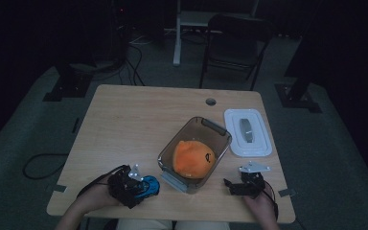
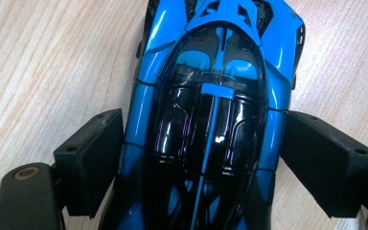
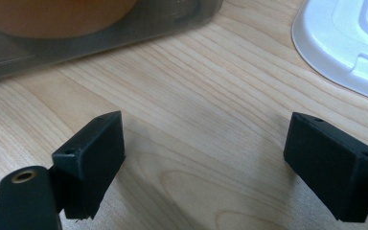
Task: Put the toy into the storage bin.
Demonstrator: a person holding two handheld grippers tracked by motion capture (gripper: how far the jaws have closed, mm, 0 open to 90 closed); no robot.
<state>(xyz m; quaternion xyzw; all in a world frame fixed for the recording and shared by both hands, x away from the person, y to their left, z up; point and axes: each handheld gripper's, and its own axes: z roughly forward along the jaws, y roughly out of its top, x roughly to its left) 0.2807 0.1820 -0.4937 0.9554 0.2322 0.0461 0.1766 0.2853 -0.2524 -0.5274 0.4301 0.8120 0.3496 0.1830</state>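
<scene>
1. Left gripper [image 1: 141, 184]: sat at the near left of the worktop [image 1: 139, 120], held in the person's left hand [image 1: 96, 196]. Its jaws stood on either side of a blue toy car [image 2: 211, 120], pads against the car's flanks, apparently gripping it, though the close view left the contact on the right-hand side a little uncertain.
2. Blue toy car: glossy blue body with a black canopy, lying on the wood grain, its length running along the jaws in the left gripper view.
3. Right gripper [image 1: 230, 184]: low over the near right of the worktop, jaws spread wide, bare wood between them, nothing held.
4. Clear storage box [image 1: 194, 153]: mid worktop, between the two grippers and a little beyond them, set at an angle.
5. Orange plush toy [image 1: 194, 158]: inside the box, with a dark mark on its upper side.
6. White lid [image 1: 247, 132]: flat on the worktop just beside the box, on its right, with a grey handle at its middle.
</scene>
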